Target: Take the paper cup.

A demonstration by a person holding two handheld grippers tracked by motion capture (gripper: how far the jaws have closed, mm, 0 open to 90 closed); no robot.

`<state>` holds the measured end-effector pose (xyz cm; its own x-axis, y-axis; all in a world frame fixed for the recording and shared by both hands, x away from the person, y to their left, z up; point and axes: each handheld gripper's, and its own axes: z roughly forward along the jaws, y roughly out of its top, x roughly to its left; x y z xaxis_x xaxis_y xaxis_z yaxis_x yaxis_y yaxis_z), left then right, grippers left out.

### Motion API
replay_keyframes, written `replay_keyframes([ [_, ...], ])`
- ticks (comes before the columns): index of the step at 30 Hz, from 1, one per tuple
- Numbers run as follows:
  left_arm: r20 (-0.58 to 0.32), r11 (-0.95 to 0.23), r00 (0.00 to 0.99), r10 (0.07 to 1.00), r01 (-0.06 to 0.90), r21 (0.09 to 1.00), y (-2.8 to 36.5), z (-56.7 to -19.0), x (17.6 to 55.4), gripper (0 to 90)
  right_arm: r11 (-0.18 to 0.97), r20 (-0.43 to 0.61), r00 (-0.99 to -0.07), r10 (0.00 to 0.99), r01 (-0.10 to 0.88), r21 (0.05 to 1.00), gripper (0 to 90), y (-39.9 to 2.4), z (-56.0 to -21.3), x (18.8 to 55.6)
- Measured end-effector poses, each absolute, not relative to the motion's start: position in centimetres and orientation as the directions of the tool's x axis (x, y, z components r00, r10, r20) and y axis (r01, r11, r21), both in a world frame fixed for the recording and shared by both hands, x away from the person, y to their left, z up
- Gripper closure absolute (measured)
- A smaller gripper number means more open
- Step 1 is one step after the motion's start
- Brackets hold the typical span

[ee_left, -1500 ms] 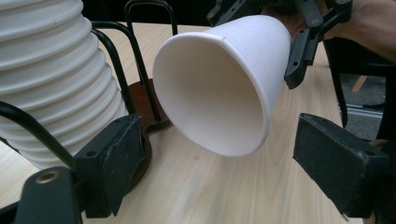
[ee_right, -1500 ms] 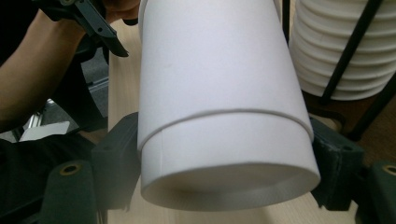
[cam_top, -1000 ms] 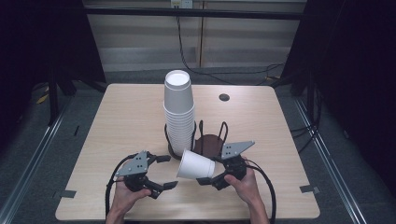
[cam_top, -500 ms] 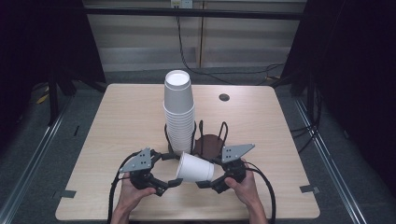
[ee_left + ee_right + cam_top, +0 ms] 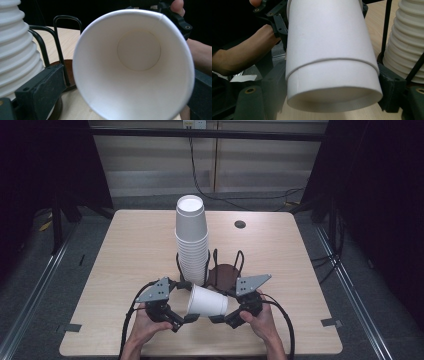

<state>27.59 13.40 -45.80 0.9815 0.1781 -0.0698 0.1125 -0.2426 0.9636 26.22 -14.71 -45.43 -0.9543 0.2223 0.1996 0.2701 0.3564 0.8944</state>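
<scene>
A white paper cup [image 5: 207, 302] lies on its side in the air above the table's near edge. My right gripper [image 5: 222, 306] is shut on its base end, and in the right gripper view both jaws press the cup [image 5: 329, 50] from either side. My left gripper [image 5: 189, 302] faces the cup's mouth [image 5: 135, 75]. Its jaws have just been opening and now stand wide, with the rim between them and a gap at one side. A tall stack of white cups [image 5: 191, 235] stands upright in a black wire holder [image 5: 225, 270] just behind.
The wooden table [image 5: 125, 250] has a small dark round hole [image 5: 240, 224] at the back right. The stack [image 5: 15, 50] and the holder's wires [image 5: 60, 37] stand close beside the left jaw. Cables trail from both grippers toward the near edge.
The left gripper has moved right up to the cup's mouth and its jaws have spread apart around the rim. The right gripper and the cup have stayed put.
</scene>
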Motion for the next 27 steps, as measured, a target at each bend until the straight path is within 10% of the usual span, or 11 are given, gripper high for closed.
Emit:
replay_keyframes([
  [27,-0.118,-0.207,0.984,0.131,0.144,0.968,12.68,-45.84,27.79,4.3,0.364,0.199,-0.959,0.203,0.263,0.894,23.5,-14.51,-45.47,26.34],
])
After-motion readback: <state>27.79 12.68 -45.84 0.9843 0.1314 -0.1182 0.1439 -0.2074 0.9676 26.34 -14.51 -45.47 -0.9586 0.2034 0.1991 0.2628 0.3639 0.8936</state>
